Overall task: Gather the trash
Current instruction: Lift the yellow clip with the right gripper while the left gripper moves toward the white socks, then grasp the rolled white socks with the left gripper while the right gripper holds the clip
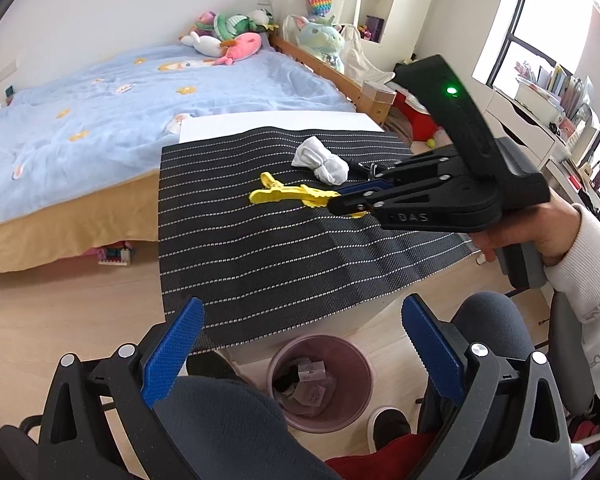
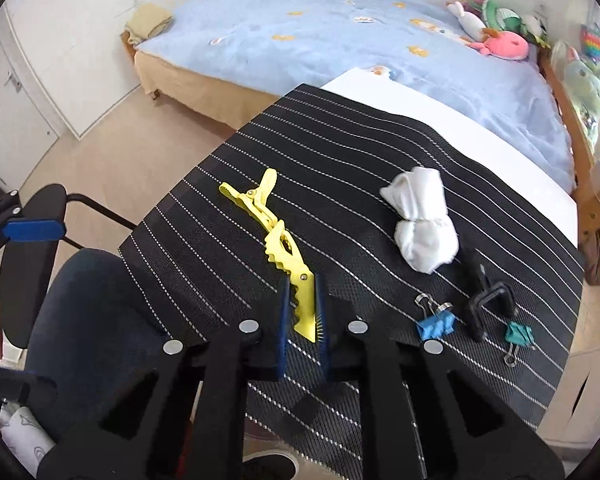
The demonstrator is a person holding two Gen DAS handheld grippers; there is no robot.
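Left wrist view: left gripper [image 1: 300,364], blue ribbed pads spread wide apart with nothing between them, poised over a round pink plastic waste bin [image 1: 321,382] on the pale wood floor; the bin holds crumpled paper and small grey boxes. Beyond it, a white table [image 1: 276,124] covered by a black woven mat with white dotted stripes [image 1: 284,248]. On the mat: a pair of yellow plastic alligator hair clips [image 1: 288,194] lying end to end, and a crumpled white tissue wad [image 1: 320,160] near the far edge. Right gripper [image 1: 340,203], black with blue pads, held by a hand [image 1: 540,232] in a white sleeve, is clamped on the near end of the yellow clips. A bed with a light blue quilt [image 1: 120,120] stands behind. Right wrist view: right gripper [image 2: 302,312], pads pressed together on the nearer yellow clip [image 2: 278,248]; the farther clip rests on the mat [image 2: 360,184]. To the right: tissue wad [image 2: 424,220], a blue binder clip [image 2: 434,322], a black plastic bracket [image 2: 488,308], a teal binder clip [image 2: 518,338].
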